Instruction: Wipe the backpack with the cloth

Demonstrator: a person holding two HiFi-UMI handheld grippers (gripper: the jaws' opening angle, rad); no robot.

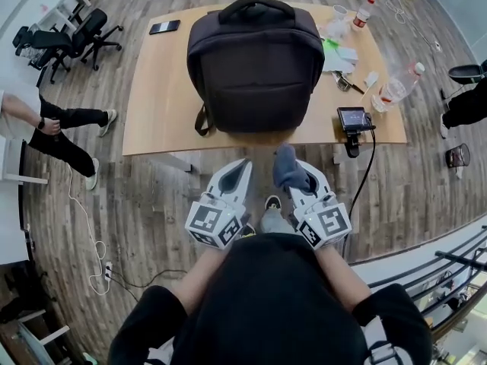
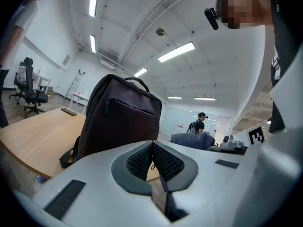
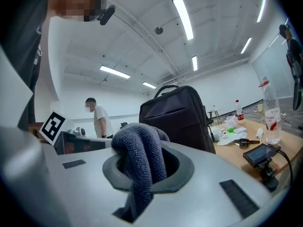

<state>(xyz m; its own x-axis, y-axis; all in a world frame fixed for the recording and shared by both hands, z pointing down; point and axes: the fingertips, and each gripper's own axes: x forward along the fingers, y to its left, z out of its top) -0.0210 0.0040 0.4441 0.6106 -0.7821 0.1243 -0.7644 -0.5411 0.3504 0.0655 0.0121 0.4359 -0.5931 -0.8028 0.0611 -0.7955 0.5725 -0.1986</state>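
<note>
A dark backpack (image 1: 256, 65) stands upright on the wooden table (image 1: 160, 97), its front pocket facing me; it also shows ahead in the left gripper view (image 2: 120, 117) and the right gripper view (image 3: 179, 115). My right gripper (image 1: 293, 172) is shut on a grey-blue cloth (image 1: 288, 169), which bunches over its jaws (image 3: 137, 162). My left gripper (image 1: 242, 170) is shut with nothing in it, its ribbed pads (image 2: 163, 161) pressed together. Both grippers hover side by side just short of the table's near edge, below the backpack.
On the table's right side lie plastic bottles (image 1: 398, 88), a cup, papers and a small screen device (image 1: 354, 119) with a cable hanging off the edge. A phone (image 1: 164, 26) lies at the far left. Office chairs (image 1: 68, 40) and a seated person (image 1: 53, 128) are at the left.
</note>
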